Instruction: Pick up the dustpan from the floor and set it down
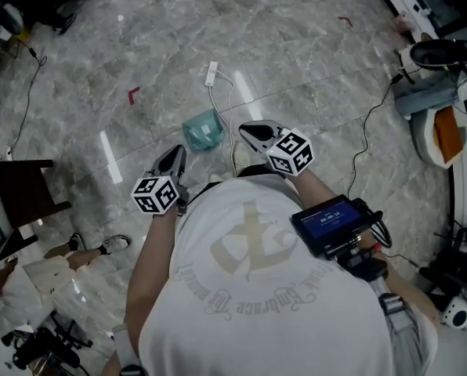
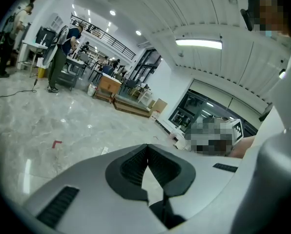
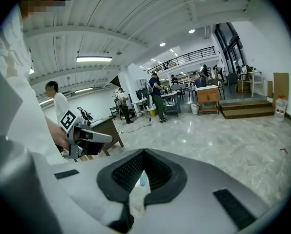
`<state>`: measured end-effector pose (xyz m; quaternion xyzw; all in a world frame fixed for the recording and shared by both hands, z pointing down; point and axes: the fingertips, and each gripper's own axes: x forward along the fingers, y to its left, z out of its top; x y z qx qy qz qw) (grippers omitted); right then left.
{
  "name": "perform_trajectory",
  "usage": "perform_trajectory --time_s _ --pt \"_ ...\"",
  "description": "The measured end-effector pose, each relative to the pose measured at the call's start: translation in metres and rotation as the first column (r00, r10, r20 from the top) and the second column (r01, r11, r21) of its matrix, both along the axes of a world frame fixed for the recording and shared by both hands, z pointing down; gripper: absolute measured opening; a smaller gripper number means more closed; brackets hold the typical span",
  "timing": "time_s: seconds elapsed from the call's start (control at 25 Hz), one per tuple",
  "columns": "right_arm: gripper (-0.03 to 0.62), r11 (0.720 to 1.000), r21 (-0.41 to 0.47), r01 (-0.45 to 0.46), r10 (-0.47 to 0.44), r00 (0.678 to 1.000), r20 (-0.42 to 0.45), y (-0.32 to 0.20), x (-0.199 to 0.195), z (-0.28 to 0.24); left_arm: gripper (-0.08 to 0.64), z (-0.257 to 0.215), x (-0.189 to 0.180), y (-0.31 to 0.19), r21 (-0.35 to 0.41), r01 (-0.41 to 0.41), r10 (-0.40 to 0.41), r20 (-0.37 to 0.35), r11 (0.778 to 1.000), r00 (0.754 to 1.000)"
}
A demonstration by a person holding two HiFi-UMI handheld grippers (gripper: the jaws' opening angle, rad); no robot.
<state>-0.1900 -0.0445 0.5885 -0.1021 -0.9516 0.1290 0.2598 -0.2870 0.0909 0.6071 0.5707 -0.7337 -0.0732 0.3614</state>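
Find the teal dustpan [image 1: 203, 131] lying on the marble floor [image 1: 312, 69], ahead of and between both grippers, held by neither. Read the left gripper [image 1: 175, 159] as clenched on nothing, tips meeting, and the right gripper [image 1: 253, 131] as closed and empty too, with only a sliver of teal showing through the gap behind its tips. Treat this as fitting either a pan waiting to be lifted or one already put down. Either way, keep the pan in sight and mind the white cable [image 1: 232, 92] trailing from the power strip [image 1: 211, 73] past its right side.
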Motion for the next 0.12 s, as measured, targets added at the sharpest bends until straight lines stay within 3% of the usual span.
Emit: perform_trajectory --time_s 0.12 --pt "0.018 1.000 0.004 -0.004 0.004 1.000 0.002 -0.0020 0.0012 0.0020 0.012 0.0007 0.0018 -0.0041 0.005 -0.012 0.012 0.008 1.000 1.000"
